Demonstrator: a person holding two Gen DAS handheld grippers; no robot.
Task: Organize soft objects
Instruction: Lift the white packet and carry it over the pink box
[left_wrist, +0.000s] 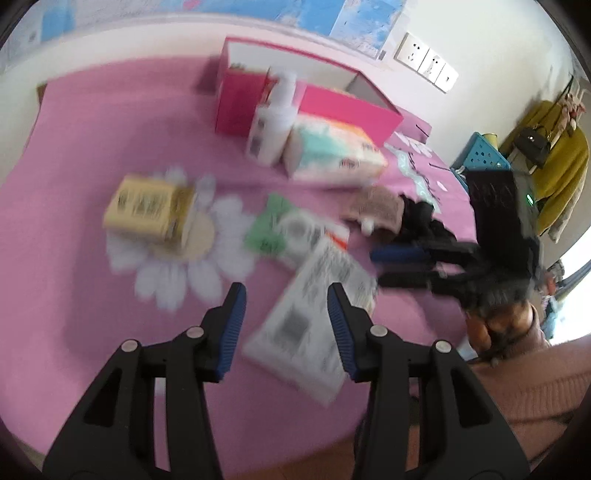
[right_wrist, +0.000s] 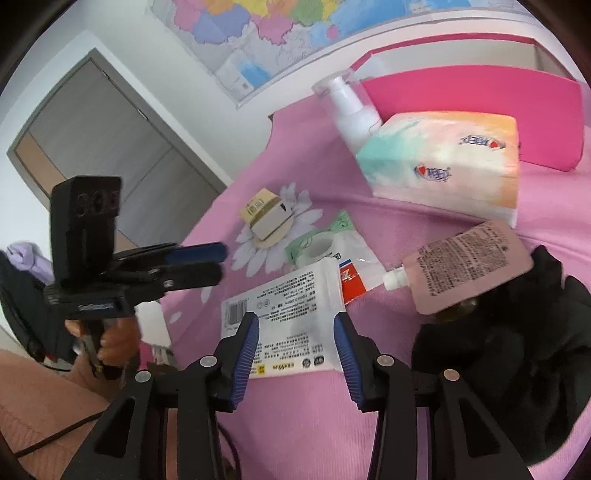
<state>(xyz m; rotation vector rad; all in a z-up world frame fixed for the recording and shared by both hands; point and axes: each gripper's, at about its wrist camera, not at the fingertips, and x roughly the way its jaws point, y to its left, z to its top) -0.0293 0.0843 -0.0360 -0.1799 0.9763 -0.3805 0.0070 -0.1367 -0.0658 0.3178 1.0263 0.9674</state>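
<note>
**Both grippers hovering open above a cluttered pink cloth**

The right gripper (right_wrist: 295, 332) is hanging with its blue-padded jaws spread wide over a flat white printed plastic packet (right_wrist: 291, 317) that is lying on the pink cloth-covered table (right_wrist: 295, 424). A pale pink spouted pouch (right_wrist: 469, 266) is resting partly on a heap of black fabric (right_wrist: 517, 350). Farther back, a pastel tissue pack (right_wrist: 443, 158) is sitting beside a white pump bottle (right_wrist: 351, 107). The left gripper (right_wrist: 218, 262) is hovering at left, jaws slightly parted.
</note>
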